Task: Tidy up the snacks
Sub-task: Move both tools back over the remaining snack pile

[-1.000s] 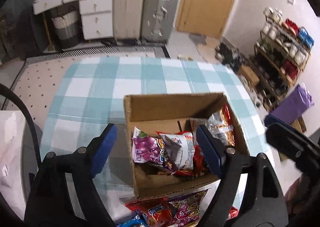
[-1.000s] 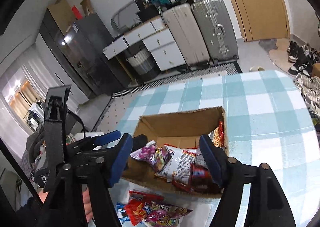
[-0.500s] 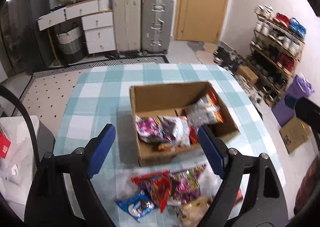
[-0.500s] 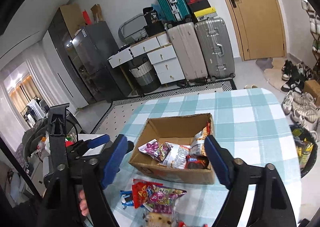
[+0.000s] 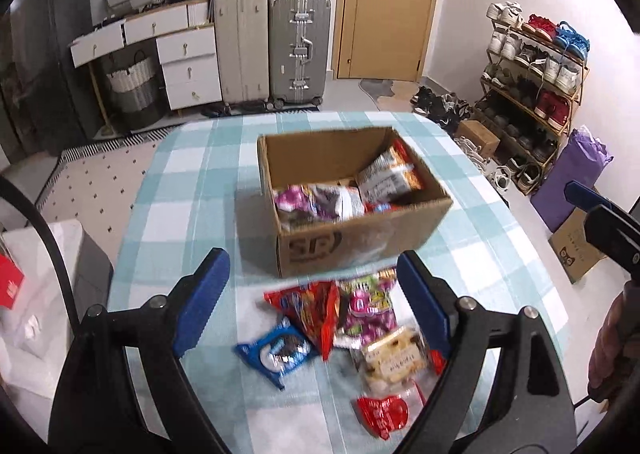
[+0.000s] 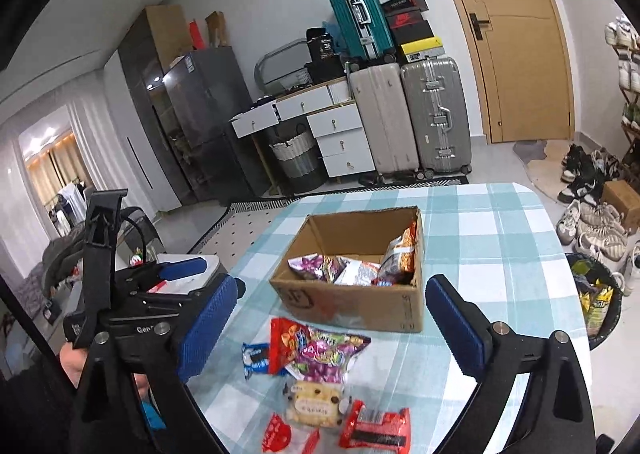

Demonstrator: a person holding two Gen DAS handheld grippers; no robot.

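An open cardboard box stands mid-table and holds several snack packets. In front of it lies a loose pile: a red packet, a purple packet, a blue cookie packet, a clear biscuit pack and small red packets. My left gripper is open and empty, above the pile. My right gripper is open and empty, above the pile.
The table has a teal checked cloth. Suitcases and white drawers stand behind it, a shoe rack on the right, a bin by the right edge.
Both grippers have pulled back and up from the box. The loose snack pile in front of the box has come fully into view. Both stay open and empty.
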